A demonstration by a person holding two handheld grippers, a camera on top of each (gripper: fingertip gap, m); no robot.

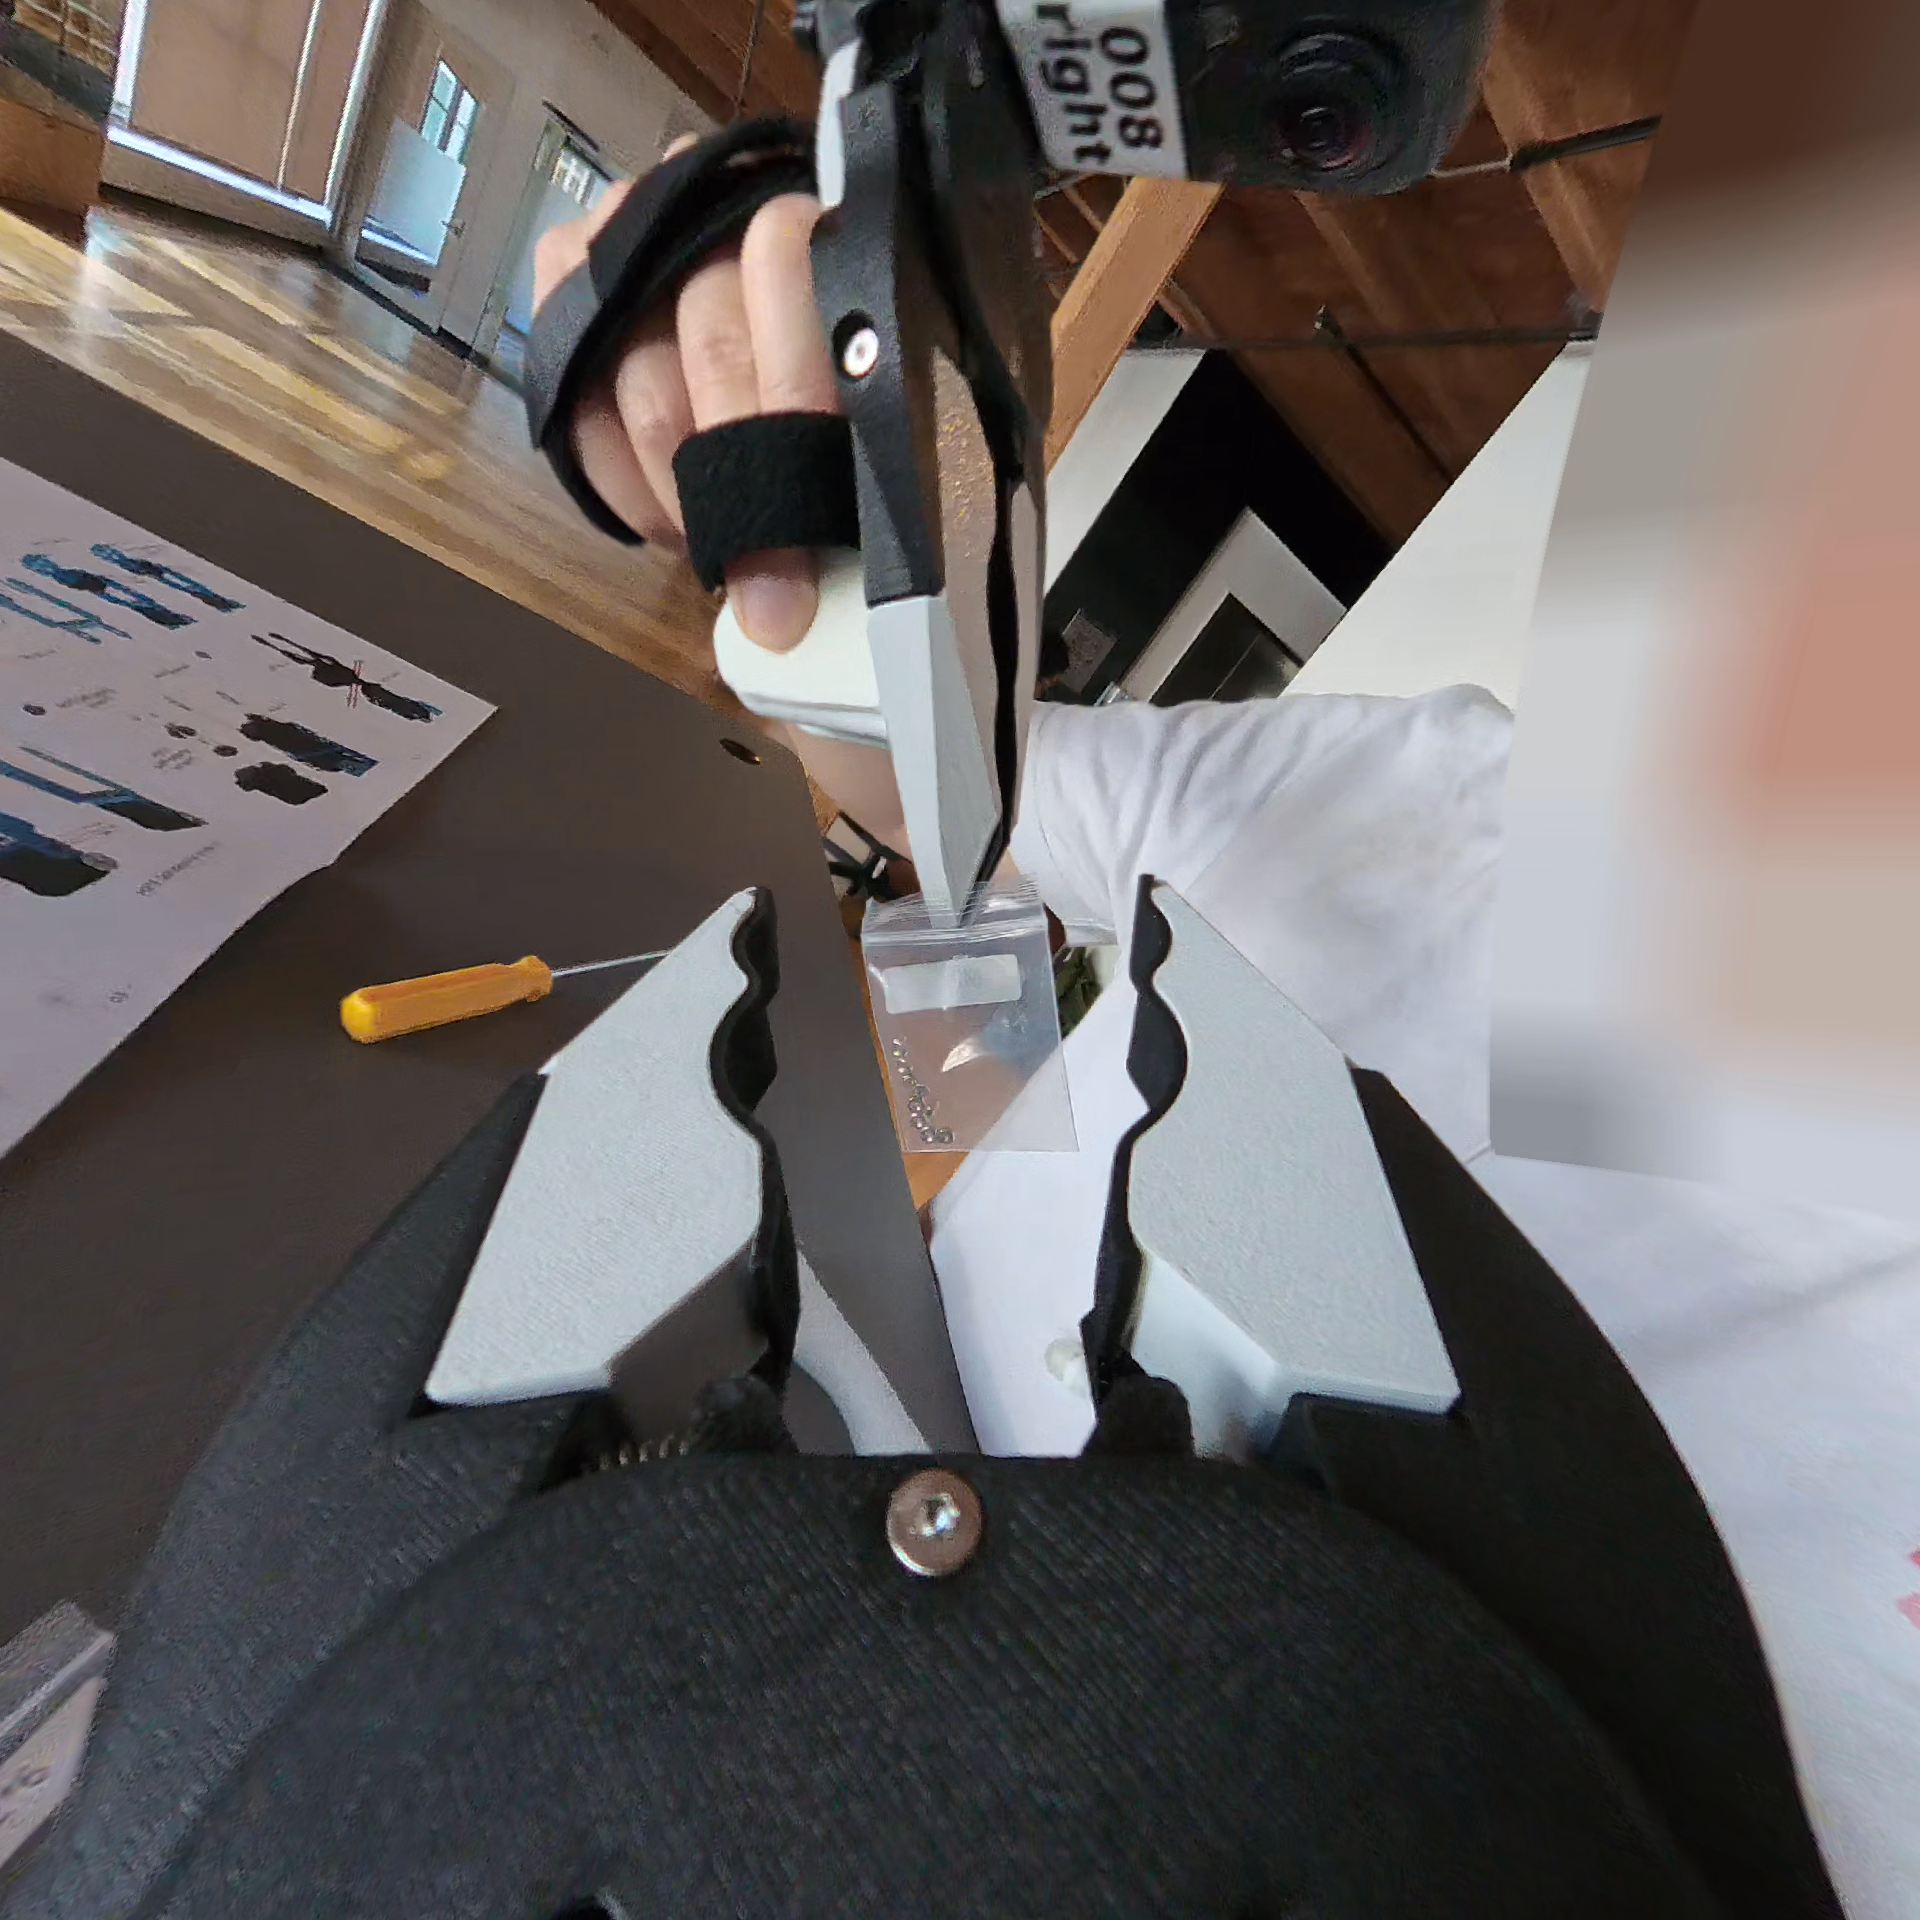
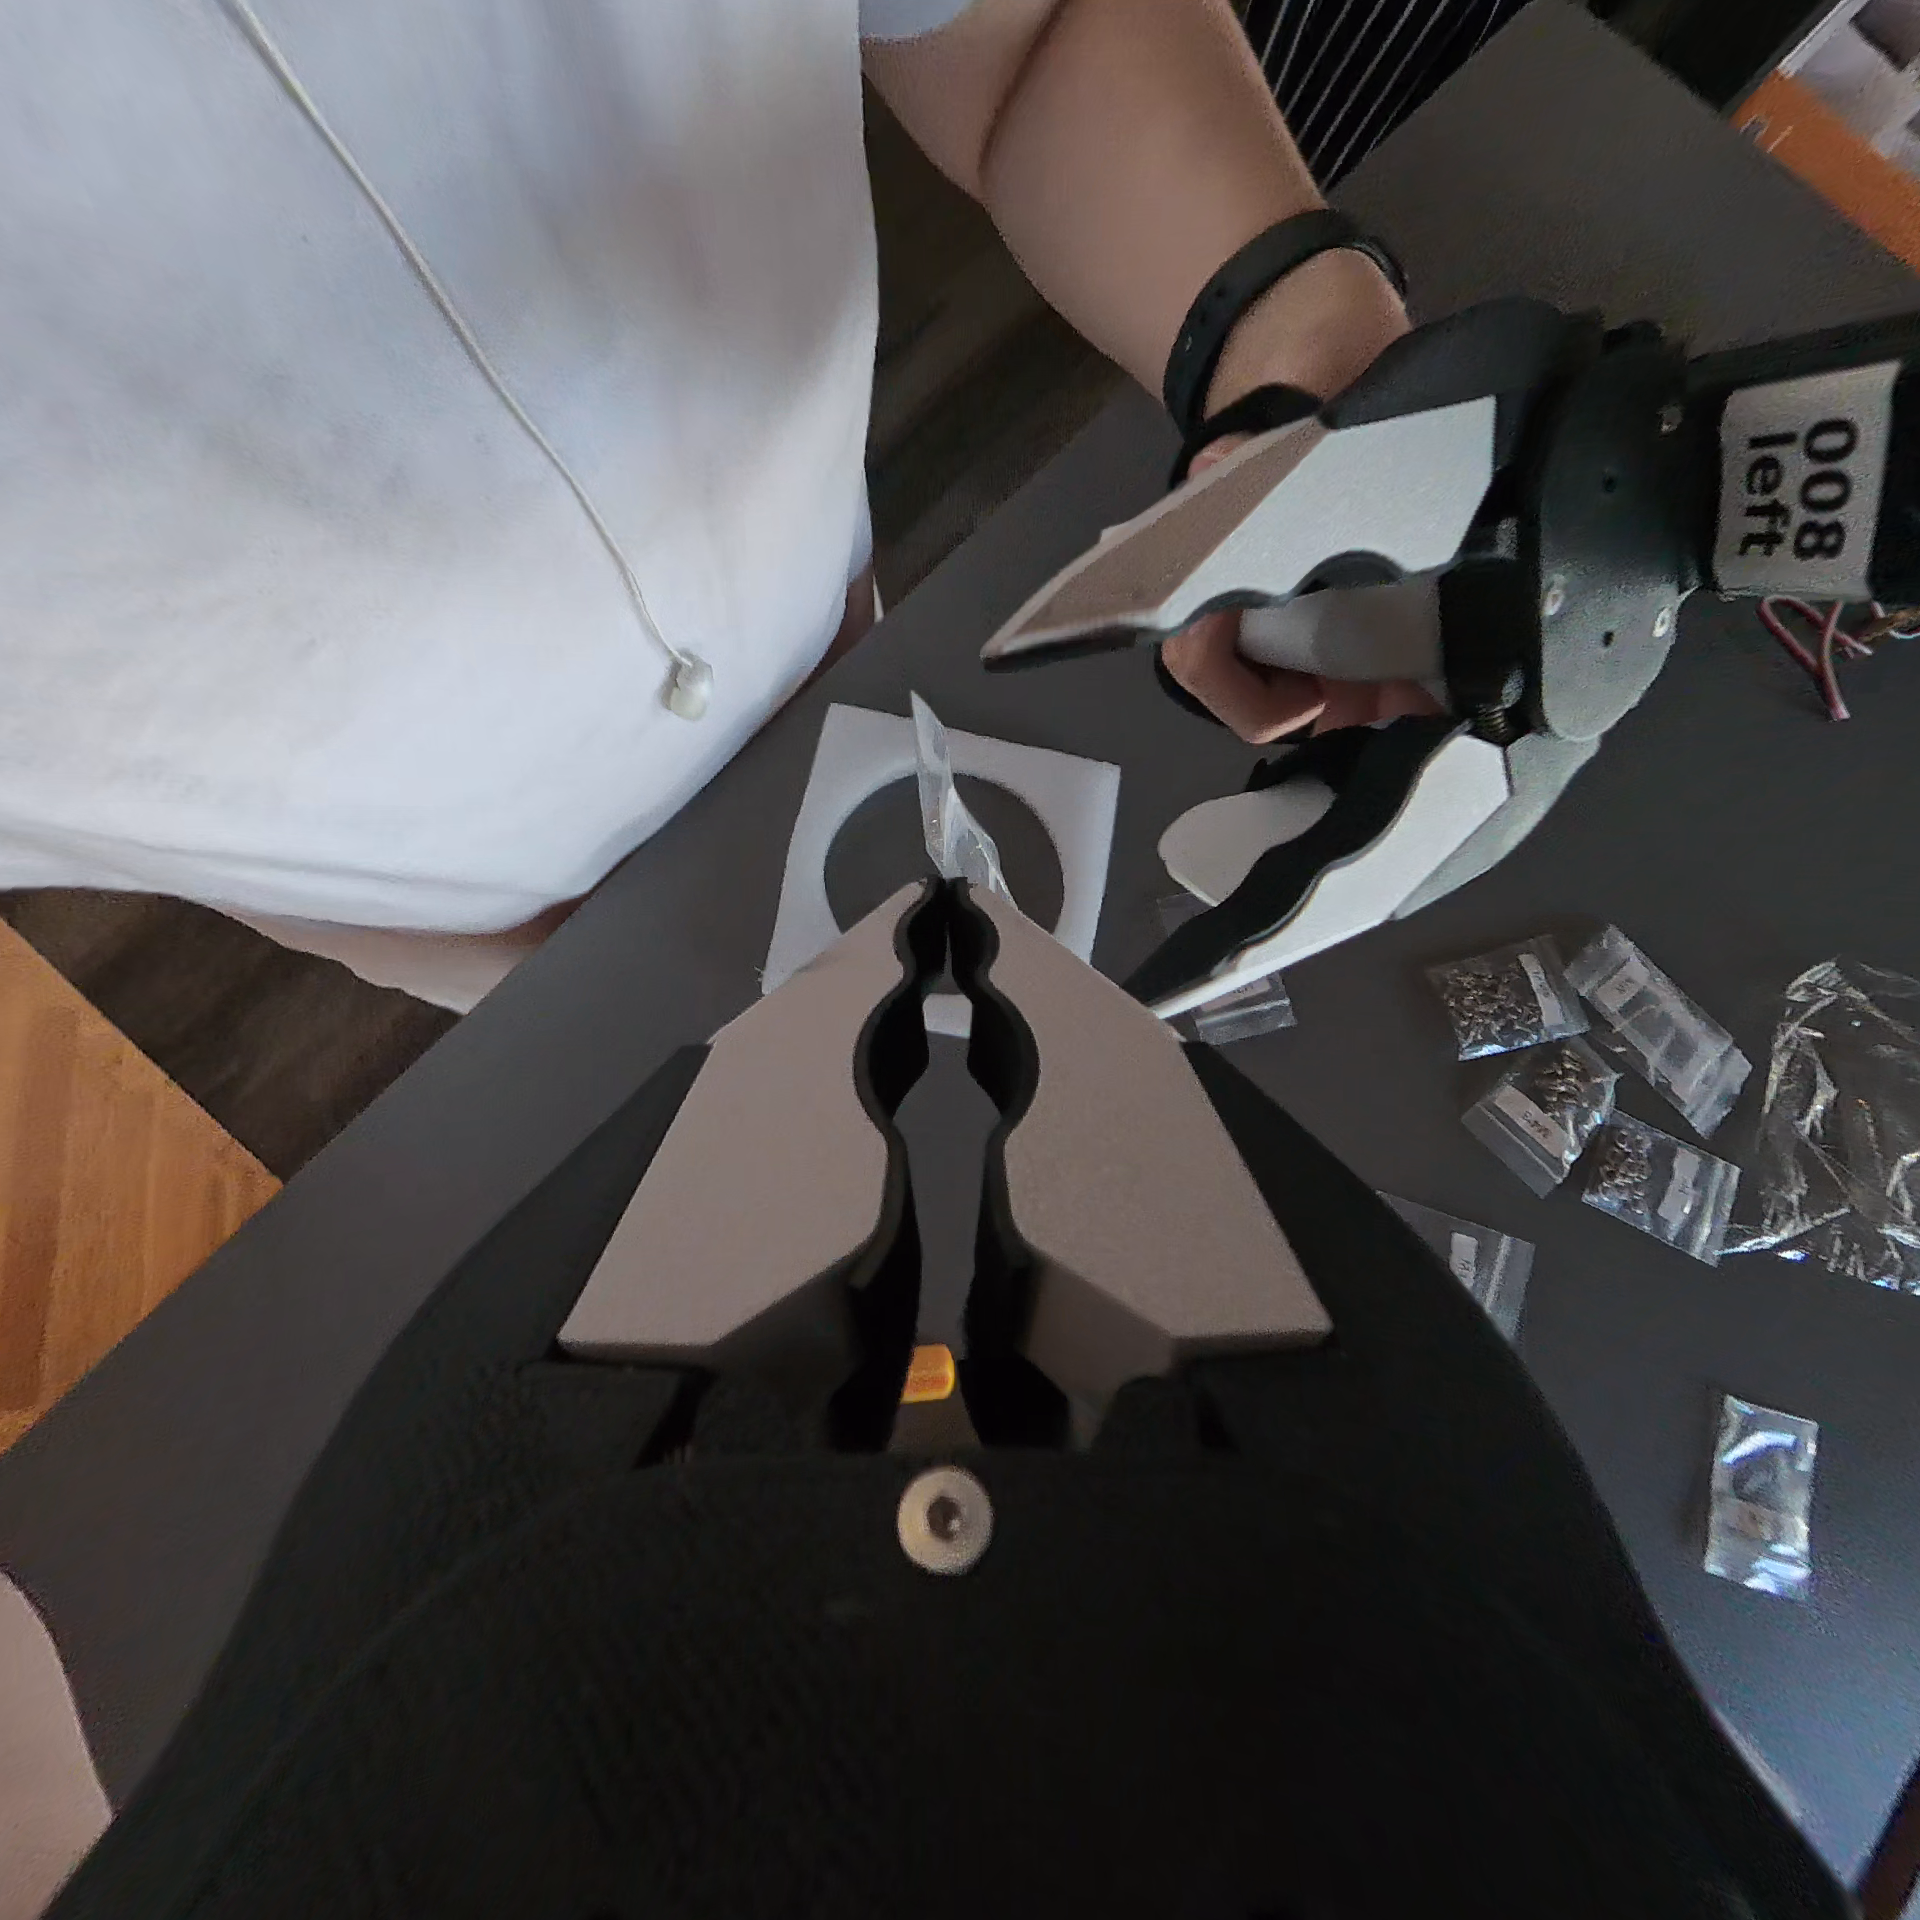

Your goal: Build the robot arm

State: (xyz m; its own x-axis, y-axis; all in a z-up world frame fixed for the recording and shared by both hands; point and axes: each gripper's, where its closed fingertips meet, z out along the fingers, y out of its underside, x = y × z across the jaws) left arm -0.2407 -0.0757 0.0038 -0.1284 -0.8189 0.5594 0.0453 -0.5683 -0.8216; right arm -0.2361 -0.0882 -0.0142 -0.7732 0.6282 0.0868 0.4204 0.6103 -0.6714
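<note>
Right gripper (image 2: 951, 896) is pinching the top edge of a small clear plastic bag (image 2: 951, 805), its fingertips pressed together on the strip; the bag is hanging in the air above a white paper square with a round hole (image 2: 1081, 800) that is lying on the dark table (image 2: 416, 1143). In the left wrist view the same bag (image 1: 971, 1029) is dangling from the right gripper (image 1: 971, 883) just ahead of the left gripper (image 1: 951, 904), whose fingers are standing wide apart and gripping nothing (the bag is sitting between and slightly beyond their tips, apart from both). Tiny metal parts are showing along the bag's lower edge. Left gripper (image 2: 1070, 831) is hovering near the bag in the right wrist view. A yellow-handled screwdriver (image 1: 447, 997) and a printed sheet (image 1: 187, 748) are lying on the table (image 1: 520, 852) to one side. Several small bags of hardware (image 2: 1579, 1060) are lying scattered on the table beyond the left gripper. The person is wearing a white shirt (image 2: 364, 416).
</note>
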